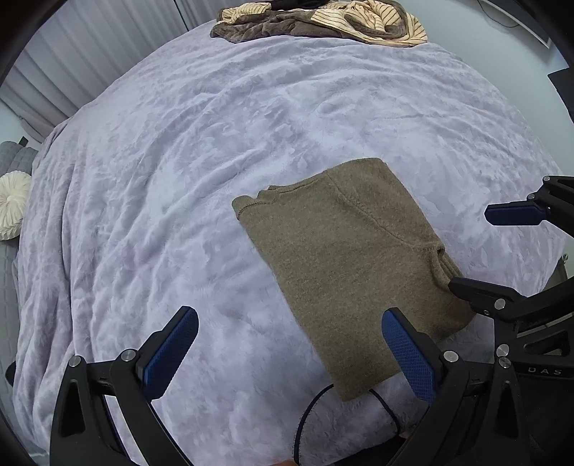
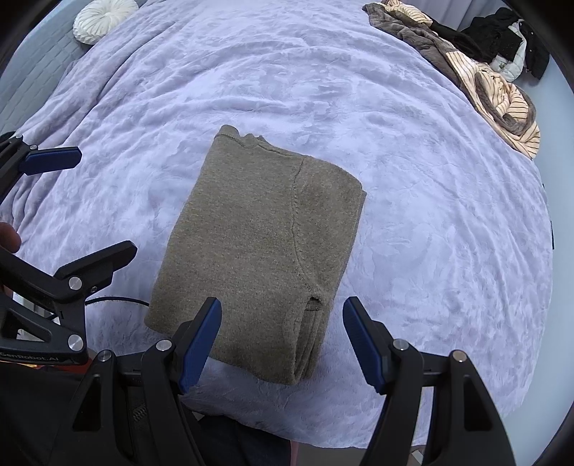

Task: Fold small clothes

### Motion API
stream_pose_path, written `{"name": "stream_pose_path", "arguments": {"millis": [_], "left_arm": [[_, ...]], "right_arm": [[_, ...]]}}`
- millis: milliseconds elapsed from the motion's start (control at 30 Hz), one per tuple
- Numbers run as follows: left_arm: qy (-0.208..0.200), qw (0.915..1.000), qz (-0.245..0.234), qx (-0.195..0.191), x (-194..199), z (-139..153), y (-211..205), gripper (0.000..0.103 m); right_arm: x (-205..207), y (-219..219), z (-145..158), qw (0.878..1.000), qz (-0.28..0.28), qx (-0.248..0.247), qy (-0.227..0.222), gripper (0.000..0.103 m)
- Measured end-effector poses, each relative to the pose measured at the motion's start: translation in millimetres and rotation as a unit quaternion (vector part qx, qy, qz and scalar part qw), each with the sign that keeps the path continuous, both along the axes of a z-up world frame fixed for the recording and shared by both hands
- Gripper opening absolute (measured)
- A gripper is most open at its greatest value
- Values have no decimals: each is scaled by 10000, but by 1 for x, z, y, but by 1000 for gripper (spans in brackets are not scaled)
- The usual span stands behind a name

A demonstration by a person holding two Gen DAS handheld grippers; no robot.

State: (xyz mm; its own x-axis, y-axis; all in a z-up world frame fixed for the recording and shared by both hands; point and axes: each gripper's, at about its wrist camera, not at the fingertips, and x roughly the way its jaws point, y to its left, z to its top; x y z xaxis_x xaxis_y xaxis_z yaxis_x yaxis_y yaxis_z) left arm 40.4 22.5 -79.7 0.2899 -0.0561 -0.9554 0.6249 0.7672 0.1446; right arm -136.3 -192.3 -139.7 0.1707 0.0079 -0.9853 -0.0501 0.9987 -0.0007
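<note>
An olive-brown knit sweater point(image 1: 348, 258) lies folded into a neat rectangle on the lavender blanket point(image 1: 179, 161). My left gripper point(image 1: 290, 317) hovers open above the sweater's near left corner, with nothing between its blue pads. In the right wrist view the same sweater point(image 2: 258, 233) shows its stacked layers at the near right edge. My right gripper point(image 2: 282, 304) stands open over that edge, pointing down and holding nothing. Each gripper also shows in the other's view: the right gripper point(image 1: 470, 249) at the right, the left gripper point(image 2: 107, 200) at the left.
A heap of brown and striped clothes point(image 2: 495, 89) lies at the far edge of the bed, with black garments point(image 2: 502, 39) behind it. A white round cushion point(image 2: 104, 18) sits at the far left. A thin black cord point(image 1: 312, 412) loops near the sweater's front edge.
</note>
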Motion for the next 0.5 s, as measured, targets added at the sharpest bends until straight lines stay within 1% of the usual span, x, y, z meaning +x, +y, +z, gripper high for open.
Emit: {"name": "stream_pose_path", "arguments": {"millis": [500], "left_arm": [[51, 9999, 124, 88, 2, -5, 2, 103]], "right_arm": [[8, -2, -3, 9998, 156, 89, 21, 73]]}}
